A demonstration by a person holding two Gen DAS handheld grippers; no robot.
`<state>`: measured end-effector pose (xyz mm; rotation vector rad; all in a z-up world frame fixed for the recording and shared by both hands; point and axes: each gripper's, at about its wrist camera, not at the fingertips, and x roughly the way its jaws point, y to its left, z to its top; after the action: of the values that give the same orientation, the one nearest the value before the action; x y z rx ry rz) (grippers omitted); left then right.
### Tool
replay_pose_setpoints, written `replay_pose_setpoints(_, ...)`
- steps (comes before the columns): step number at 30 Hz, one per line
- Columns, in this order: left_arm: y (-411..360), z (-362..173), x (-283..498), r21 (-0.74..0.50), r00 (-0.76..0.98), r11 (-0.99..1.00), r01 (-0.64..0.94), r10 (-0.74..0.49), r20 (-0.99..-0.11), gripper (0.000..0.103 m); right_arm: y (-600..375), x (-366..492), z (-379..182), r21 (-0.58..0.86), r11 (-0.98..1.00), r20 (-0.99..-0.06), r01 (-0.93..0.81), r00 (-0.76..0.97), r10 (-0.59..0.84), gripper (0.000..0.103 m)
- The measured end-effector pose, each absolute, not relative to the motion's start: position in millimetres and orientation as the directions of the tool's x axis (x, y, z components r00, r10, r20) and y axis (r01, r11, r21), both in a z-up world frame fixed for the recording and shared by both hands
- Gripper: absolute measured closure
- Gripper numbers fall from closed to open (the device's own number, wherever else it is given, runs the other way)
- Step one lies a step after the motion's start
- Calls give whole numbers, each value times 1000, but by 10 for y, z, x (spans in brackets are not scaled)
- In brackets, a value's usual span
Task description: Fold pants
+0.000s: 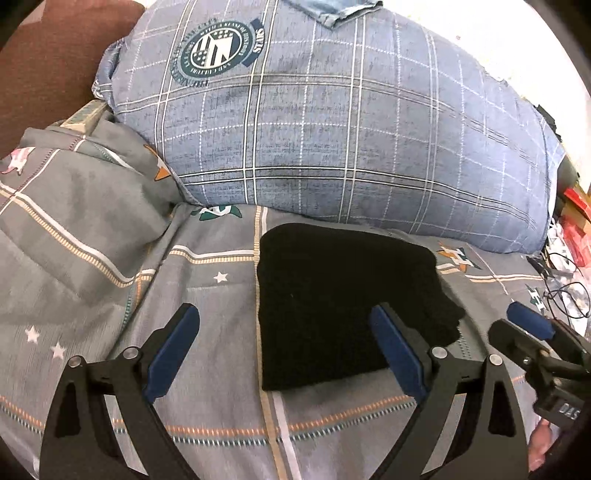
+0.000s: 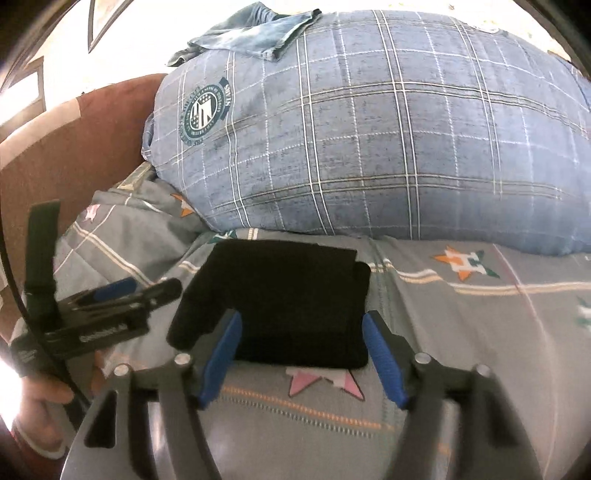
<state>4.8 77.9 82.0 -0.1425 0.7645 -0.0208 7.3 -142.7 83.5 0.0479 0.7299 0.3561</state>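
The black pants (image 1: pixel 340 302) lie folded into a compact rectangle on the grey star-patterned bed sheet (image 1: pixel 207 369), just in front of the blue pillow. They also show in the right wrist view (image 2: pixel 288 306). My left gripper (image 1: pixel 284 321) is open and empty, above the near left part of the pants. My right gripper (image 2: pixel 301 328) is open and empty, its fingers straddling the near edge of the pants. The right gripper shows at the right edge of the left wrist view (image 1: pixel 528 332). The left gripper shows at the left of the right wrist view (image 2: pixel 122 295).
A large blue plaid pillow (image 1: pixel 332 129) fills the back of the bed, with a piece of denim (image 2: pixel 251 33) on top. A brown headboard (image 1: pixel 48 74) stands at the left. A rumpled grey quilt (image 1: pixel 74 221) lies left. Cables and red boxes (image 1: pixel 569 236) sit at the right.
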Motion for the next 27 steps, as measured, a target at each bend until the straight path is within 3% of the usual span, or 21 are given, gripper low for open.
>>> replay_pose_setpoints(17, 470, 1014, -385, 16, 771, 999, -36, 38, -635, 8, -1484, -136, 771, 199, 939, -652, -280, 678, 340, 29)
replay_pose_setpoints(27, 511, 1014, -511, -12, 762, 998, -60, 38, -646, 8, -1515, -225, 723, 215, 937, -658, -275, 668, 347, 29)
